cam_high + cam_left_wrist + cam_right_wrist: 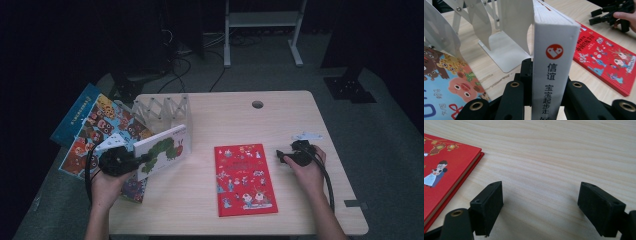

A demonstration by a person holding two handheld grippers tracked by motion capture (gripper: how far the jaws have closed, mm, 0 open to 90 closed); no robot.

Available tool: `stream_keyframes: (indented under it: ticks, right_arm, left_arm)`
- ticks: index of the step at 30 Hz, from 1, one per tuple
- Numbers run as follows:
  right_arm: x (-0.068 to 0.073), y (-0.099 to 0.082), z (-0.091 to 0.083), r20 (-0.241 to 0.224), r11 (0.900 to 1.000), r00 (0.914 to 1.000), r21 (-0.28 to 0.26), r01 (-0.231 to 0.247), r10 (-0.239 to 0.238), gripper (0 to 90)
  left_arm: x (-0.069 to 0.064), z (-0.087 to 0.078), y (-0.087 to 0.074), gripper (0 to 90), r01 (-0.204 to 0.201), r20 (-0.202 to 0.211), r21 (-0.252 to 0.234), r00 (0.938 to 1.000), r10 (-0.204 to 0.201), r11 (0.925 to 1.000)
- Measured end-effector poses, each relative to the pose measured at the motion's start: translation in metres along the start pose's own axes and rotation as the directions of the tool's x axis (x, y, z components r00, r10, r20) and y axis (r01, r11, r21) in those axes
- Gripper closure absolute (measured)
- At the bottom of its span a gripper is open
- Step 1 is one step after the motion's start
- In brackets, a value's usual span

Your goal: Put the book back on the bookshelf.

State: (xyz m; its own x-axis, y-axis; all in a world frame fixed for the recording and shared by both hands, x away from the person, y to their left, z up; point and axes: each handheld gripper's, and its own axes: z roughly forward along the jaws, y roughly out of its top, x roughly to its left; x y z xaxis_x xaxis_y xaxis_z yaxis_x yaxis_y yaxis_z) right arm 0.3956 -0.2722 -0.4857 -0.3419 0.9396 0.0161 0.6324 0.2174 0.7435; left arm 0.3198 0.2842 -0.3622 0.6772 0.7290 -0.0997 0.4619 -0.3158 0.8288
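Note:
My left gripper is shut on the spine of a white board book with a green caterpillar on its cover. The book stands upright on edge, just in front of a white folding metal book rack. In the left gripper view the white spine with a red logo and printed characters rises between the black jaws of the left gripper. A red picture book lies flat at the table's middle. My right gripper rests open just right of it, and the right gripper has bare wood between its jaws.
Colourful picture books lie stacked at the table's left edge, partly over a blue one. The rack's base plate sits beyond the held book. A cable hole is at the far edge. The red book's corner lies left of the right jaws.

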Motion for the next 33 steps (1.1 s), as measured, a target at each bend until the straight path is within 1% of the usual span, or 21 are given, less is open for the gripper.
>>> stream_keyframes:
  ticks: [3,4,8,10,15,21,25,29,30,33]
  right_arm:
    - [0.000,0.000,0.000,0.000,1.0000,1.0000,0.000,0.000,0.000,19.2]
    - [0.000,0.000,0.000,0.000,1.0000,1.0000,0.000,0.000,0.000,19.1]
    - [0.000,0.000,0.000,0.000,1.0000,1.0000,0.000,0.000,0.000,19.1]
    - [0.000,0.000,0.000,-0.001,1.0000,1.0000,0.000,0.000,0.000,19.2]
    - [0.000,0.000,0.000,-0.001,1.0000,1.0000,-0.001,0.001,-0.001,19.1]
    - [0.000,0.000,0.000,-0.002,1.0000,1.0000,0.000,0.002,-0.002,19.1]
    - [0.000,0.000,0.000,-0.002,1.0000,1.0000,0.000,0.001,-0.001,19.1]
    - [0.000,0.000,0.000,-0.003,1.0000,1.0000,0.000,0.001,-0.001,19.1]
    - [-0.001,0.000,0.000,-0.003,1.0000,1.0000,0.000,0.001,-0.001,19.2]
    - [-0.001,0.000,0.000,-0.003,1.0000,1.0000,0.001,0.001,-0.001,19.2]
  left_arm:
    - [-0.002,0.004,0.003,75.3,0.006,-0.015,-0.005,0.9999,-0.006,1.0000]
    - [-0.002,0.005,0.003,75.3,0.003,-0.017,-0.001,0.9999,-0.003,1.0000]
    - [0.000,0.012,0.006,75.3,0.014,-0.020,-0.013,0.9997,-0.014,0.9998]
    - [0.000,0.017,0.007,75.3,0.022,-0.034,-0.016,0.9992,-0.023,0.9996]
    - [0.001,0.030,0.011,75.3,0.031,-0.062,-0.045,0.9975,-0.034,0.9985]
    - [0.004,0.049,0.012,75.3,0.034,-0.082,-0.045,0.9959,-0.037,0.9984]
    - [0.008,0.061,0.013,75.3,0.037,-0.108,-0.039,0.9933,-0.041,0.9986]
    - [0.012,0.067,0.013,75.2,0.050,-0.123,-0.064,0.9907,-0.058,0.9967]
    - [0.012,0.069,0.013,75.2,0.043,-0.132,-0.067,0.9898,-0.052,0.9968]
    - [0.010,0.075,0.010,75.0,0.045,-0.152,-0.075,0.9868,-0.056,0.9962]
